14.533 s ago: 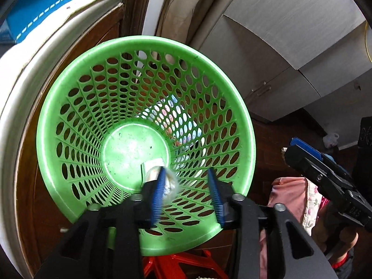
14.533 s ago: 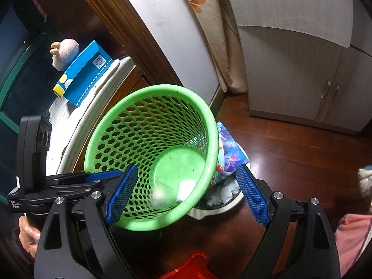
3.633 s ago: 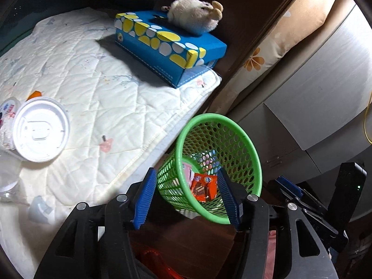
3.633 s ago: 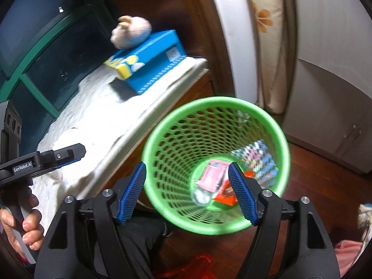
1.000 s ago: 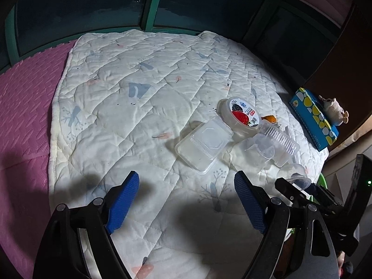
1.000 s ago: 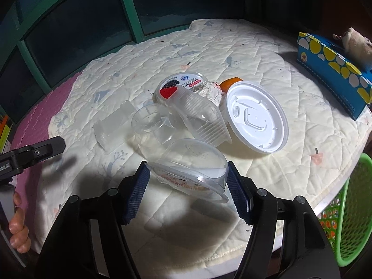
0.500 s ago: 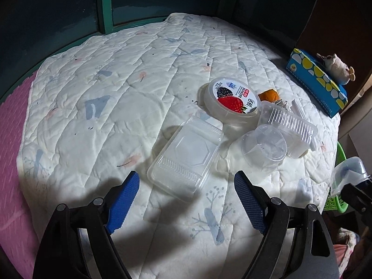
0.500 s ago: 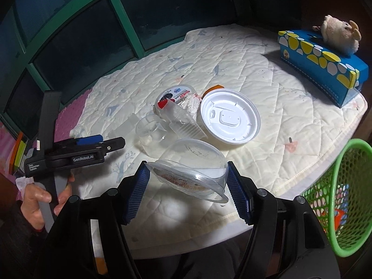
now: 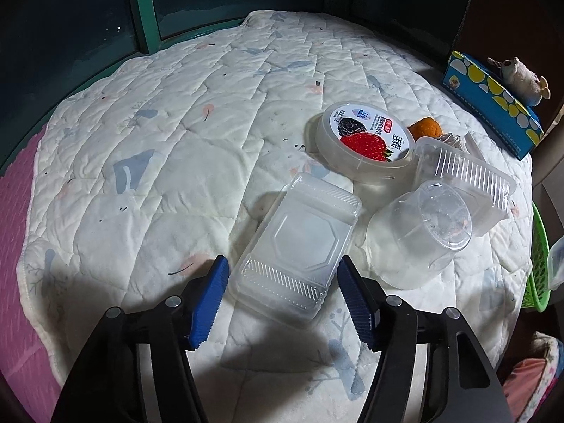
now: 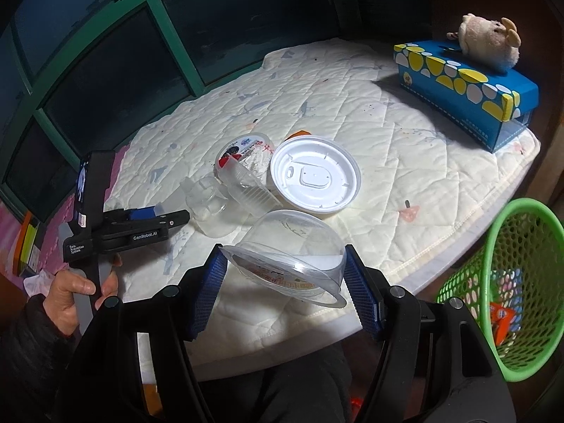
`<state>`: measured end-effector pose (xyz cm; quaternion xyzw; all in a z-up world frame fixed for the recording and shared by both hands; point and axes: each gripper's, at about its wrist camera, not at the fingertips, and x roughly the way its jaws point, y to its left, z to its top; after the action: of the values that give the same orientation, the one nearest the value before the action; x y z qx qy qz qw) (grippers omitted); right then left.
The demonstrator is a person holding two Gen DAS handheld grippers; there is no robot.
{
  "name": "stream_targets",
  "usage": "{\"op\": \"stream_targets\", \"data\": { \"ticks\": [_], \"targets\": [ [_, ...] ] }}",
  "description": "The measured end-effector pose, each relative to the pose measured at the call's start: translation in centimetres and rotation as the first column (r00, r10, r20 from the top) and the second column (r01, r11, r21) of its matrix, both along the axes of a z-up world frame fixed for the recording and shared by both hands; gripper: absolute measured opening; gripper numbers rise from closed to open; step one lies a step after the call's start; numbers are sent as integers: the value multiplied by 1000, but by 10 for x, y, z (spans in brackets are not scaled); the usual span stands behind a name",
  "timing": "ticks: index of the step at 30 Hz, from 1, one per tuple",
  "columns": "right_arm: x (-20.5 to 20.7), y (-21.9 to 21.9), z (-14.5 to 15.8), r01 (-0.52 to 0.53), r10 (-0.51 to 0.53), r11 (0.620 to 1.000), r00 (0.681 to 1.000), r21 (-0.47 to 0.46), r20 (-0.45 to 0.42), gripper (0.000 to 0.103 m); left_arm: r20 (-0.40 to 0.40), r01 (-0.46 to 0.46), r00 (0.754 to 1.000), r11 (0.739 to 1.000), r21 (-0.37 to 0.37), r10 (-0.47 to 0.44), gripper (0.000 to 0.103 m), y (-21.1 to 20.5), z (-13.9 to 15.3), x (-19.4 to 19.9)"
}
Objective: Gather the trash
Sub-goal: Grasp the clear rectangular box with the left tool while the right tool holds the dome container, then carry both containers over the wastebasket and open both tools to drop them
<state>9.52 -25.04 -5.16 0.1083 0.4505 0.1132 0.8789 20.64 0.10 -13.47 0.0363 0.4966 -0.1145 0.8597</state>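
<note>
A clear rectangular container [image 9: 296,239] lies on the white quilted mat [image 9: 158,162]. My left gripper [image 9: 282,303] straddles its near end; the jaws are closing, and a thin gap still shows at each blue pad. My right gripper [image 10: 285,296] is shut on a clear dome-shaped plastic bowl [image 10: 292,250], held tilted above the mat's near edge. Other trash sits close by: a berry-labelled tub [image 9: 366,141], a clear cup [image 9: 423,232], a ribbed clear tray [image 9: 465,176] and a white round lid [image 10: 315,176]. The green basket [image 10: 507,282] stands below the mat's right edge, wrappers inside.
A blue and yellow tissue box [image 10: 469,88] with a plush toy [image 10: 490,44] on top sits at the mat's far right. An orange piece [image 9: 426,128] lies behind the tub. Dark windows with green frames [image 10: 105,46] run behind the mat. A hand [image 10: 74,292] holds the left gripper's handle.
The left gripper came down over the clear rectangular container and its jaws narrowed around it. The right gripper drew back and up with the dome bowl, bringing the basket into view.
</note>
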Motion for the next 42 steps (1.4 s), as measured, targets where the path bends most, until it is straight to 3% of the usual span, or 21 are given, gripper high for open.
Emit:
{"op": "stream_targets", "data": {
  "ticks": [3, 5, 12, 13, 24, 34, 42],
  "targets": [
    [-2, -4, 1, 8, -8, 1000, 1000, -4, 1, 66, 5, -4, 1000, 1000, 0, 4, 60, 1, 2, -3],
    [-4, -8, 1, 15, -15, 1000, 1000, -3, 2, 66, 2, -8, 1000, 1000, -11, 8, 54, 4, 4, -5],
    [-15, -30, 3, 60, -60, 998, 998, 0, 10, 66, 6, -48, 999, 997, -56, 49, 53, 17, 18, -22],
    [-17, -34, 3, 68, -68, 998, 998, -1, 12, 66, 4, -48, 999, 997, -68, 48, 45, 18, 22, -26],
    [-36, -85, -1, 170, -170, 985, 985, -8, 13, 66, 52, -39, 998, 992, -123, 46, 45, 13, 55, -55],
    [-46, -164, -27, 317, -318, 948, 947, -38, -39, 66, 123, 118, 988, 970, -213, -93, 45, -44, 103, -80],
    [-57, -230, -68, 420, -431, 901, 895, -108, -116, 66, 113, 260, 965, 931, -258, -238, 45, -124, 108, -86]
  ]
}}
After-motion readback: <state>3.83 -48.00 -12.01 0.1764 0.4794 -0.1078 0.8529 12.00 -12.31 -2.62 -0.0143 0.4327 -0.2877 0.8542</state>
